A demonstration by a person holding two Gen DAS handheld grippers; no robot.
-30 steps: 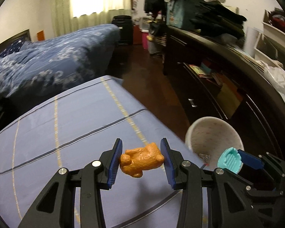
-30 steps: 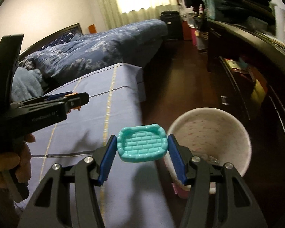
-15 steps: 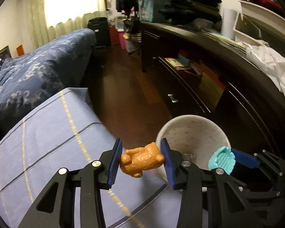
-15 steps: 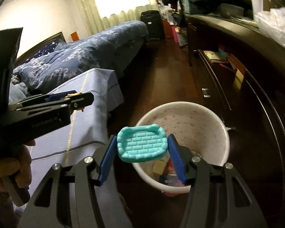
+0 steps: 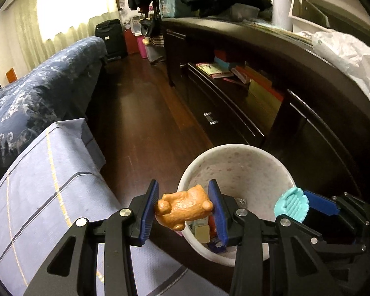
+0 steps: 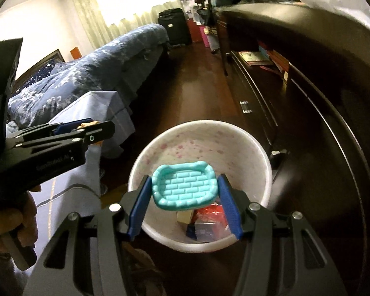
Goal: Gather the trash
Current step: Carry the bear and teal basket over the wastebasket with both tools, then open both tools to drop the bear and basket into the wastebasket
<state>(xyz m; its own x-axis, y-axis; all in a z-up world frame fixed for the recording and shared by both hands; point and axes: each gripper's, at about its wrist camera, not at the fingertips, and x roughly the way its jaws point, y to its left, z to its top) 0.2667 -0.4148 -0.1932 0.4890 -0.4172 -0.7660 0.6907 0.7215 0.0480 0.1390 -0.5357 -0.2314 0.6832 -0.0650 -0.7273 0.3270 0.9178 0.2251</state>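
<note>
My left gripper (image 5: 183, 211) is shut on an orange toy bear (image 5: 183, 208) and holds it at the near left rim of a white speckled trash bin (image 5: 256, 162). My right gripper (image 6: 185, 193) is shut on a teal brick-patterned toy tray (image 6: 183, 188) and holds it over the bin's opening (image 6: 204, 148). The bin stands on the floor and holds several bits of trash (image 6: 204, 224). The right gripper with the teal tray (image 5: 292, 204) shows in the left wrist view, and the left gripper (image 6: 86, 133) in the right wrist view.
A light blue striped cloth surface (image 5: 49, 197) lies to the left of the bin. A dark cabinet with shelves (image 5: 271, 93) runs along the right. Dark wood floor (image 5: 140, 103) lies beyond, and a bed with a blue quilt (image 5: 37, 86) at the left.
Both grippers have moved right, off the blue cloth surface toward the bin. The teal tray is now over the bin's opening and the bear at its rim.
</note>
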